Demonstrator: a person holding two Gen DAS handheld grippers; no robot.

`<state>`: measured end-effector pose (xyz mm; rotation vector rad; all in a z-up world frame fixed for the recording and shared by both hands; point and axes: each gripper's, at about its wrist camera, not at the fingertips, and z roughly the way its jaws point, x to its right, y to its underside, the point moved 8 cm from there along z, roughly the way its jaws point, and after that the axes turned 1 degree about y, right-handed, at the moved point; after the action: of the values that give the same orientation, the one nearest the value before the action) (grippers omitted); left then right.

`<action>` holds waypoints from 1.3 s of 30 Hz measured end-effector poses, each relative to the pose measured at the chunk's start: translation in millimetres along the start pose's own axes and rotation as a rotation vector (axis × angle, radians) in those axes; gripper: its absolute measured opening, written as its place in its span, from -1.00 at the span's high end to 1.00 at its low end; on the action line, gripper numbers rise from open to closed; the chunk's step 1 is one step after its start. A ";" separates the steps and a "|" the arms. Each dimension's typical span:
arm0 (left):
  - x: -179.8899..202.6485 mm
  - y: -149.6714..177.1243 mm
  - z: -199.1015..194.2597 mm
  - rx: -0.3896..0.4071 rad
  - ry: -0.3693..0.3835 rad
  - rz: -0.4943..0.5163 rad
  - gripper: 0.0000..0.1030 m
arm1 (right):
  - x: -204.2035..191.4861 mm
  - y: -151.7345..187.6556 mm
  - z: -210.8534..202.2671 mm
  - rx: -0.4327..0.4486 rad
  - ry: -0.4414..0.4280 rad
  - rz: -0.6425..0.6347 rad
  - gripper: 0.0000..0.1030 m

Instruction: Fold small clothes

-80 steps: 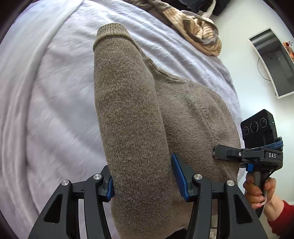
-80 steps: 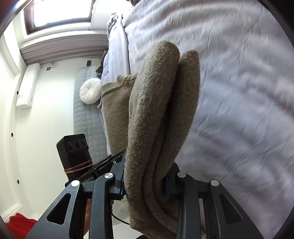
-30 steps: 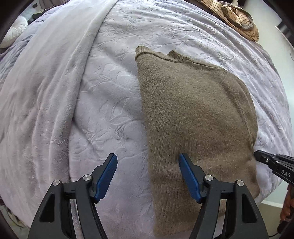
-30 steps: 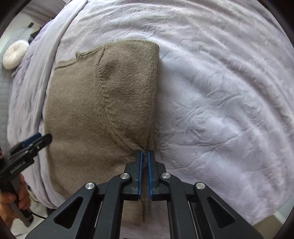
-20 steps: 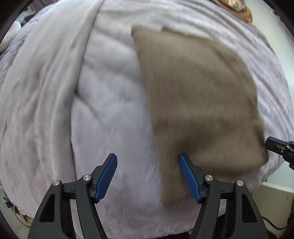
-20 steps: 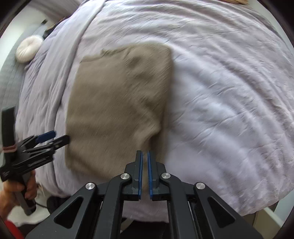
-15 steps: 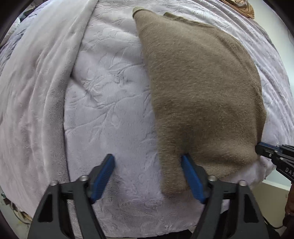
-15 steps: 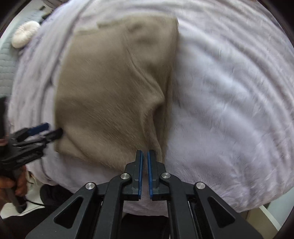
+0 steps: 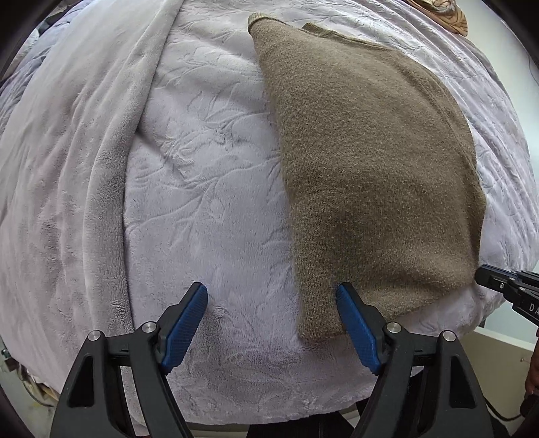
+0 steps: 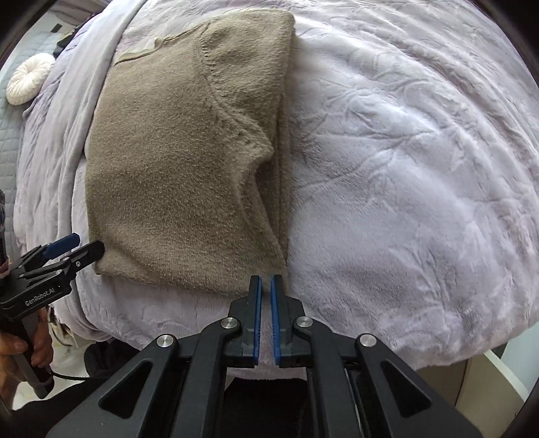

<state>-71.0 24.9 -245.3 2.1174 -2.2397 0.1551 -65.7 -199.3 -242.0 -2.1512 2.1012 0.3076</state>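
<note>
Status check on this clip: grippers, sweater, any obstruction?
Left gripper open, empty. Right gripper shut, empty, at the hem. Brown sweater lies folded on the lilac blanket. Nothing in the way.

We note a pale lilac embossed blanket [image 9: 209, 175] covering the bed. A round white ruffled cushion [image 10: 28, 79] lies at ten o'clock on a grey quilted cover [image 10: 8, 141]. A striped tan cloth [image 9: 444, 15] sits at one o'clock.
</note>
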 end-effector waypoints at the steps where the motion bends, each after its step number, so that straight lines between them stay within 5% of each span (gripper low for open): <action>1: 0.1 -0.3 -0.8 0.000 0.000 0.000 -0.55 | 3.9 5.4 -3.9 -0.001 0.014 0.004 0.88; 26: 5.2 2.5 -38.5 0.012 -0.019 0.014 -0.55 | 13.1 1.9 -28.9 0.053 0.005 0.106 0.88; 39: 8.6 -28.9 -66.0 0.032 0.002 -0.029 -0.55 | -4.3 -16.3 -51.9 0.075 -0.028 0.087 0.87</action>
<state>-44.6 22.1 -177.9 2.1640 -2.2189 0.1934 -46.3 -206.3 -191.5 -2.0067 2.1590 0.2614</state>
